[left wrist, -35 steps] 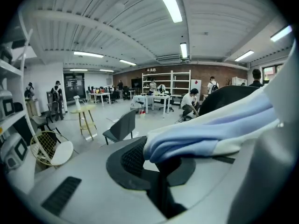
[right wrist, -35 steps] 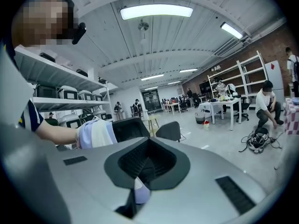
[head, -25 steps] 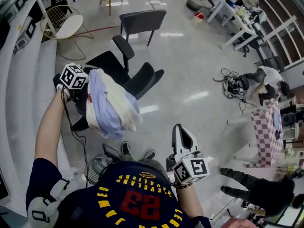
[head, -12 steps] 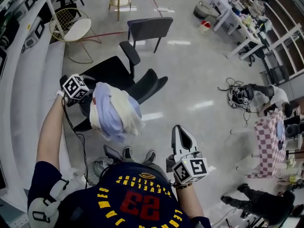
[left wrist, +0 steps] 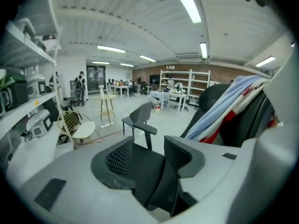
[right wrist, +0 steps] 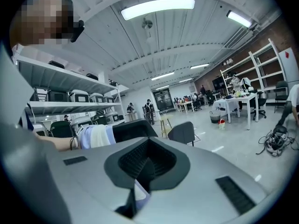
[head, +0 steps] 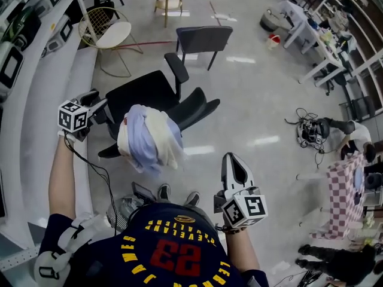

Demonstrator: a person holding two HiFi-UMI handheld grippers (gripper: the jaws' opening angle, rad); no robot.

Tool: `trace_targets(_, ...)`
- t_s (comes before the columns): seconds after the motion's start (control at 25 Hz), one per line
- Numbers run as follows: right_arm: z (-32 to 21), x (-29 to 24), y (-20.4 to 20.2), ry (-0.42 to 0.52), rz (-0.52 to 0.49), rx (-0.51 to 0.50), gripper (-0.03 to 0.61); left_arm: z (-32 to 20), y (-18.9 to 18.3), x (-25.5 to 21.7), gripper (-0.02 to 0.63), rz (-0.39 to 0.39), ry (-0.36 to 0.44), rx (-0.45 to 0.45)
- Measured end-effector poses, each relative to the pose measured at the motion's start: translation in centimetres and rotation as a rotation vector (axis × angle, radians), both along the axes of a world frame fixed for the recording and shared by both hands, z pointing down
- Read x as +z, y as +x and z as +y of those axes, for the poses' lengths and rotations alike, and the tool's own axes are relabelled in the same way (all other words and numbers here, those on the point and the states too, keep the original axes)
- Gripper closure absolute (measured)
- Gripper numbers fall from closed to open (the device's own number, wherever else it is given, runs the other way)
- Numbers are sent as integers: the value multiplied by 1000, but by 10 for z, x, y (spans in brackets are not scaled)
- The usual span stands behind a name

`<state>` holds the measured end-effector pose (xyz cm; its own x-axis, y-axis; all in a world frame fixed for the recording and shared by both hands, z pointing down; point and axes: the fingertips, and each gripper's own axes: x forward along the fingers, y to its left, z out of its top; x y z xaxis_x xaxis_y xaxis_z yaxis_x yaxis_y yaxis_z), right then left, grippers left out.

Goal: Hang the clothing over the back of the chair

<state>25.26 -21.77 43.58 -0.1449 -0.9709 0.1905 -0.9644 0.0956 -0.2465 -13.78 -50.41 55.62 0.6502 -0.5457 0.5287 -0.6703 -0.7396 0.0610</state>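
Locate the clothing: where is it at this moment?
The clothing is left of centre in the head view, draped over the back of the black office chair, just ahead of the person's shoes.

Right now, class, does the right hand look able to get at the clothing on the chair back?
Probably yes: only bare floor lies between the right tongs and the clothing draped over the chair back, so nothing seems to block the way.
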Motion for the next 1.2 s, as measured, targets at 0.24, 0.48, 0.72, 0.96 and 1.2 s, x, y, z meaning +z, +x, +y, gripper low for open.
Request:
trace_targets(0.24, -11, -12, -7, 47, -7, -77, 571, 43, -15, -80, 403, 164, 166, -173)
trace_targets(0.48, -20, -22, -14, 78, -19, -144, 571, 99, -20, -163, 611, 317, 340, -350)
trace_targets(0.72, -19, -40, -22, 118, -3, -198, 571, 166, 9, -238, 611, 440, 479, -378)
trace_targets(0.96, -16, -53, -33, 142, 34, -241, 571, 205, 41, -262, 611, 427, 537, -386)
trace_targets(1.2, -8, -70, -22, 199, 29, -214, 571, 236, 86, -258, 611, 416, 562, -316)
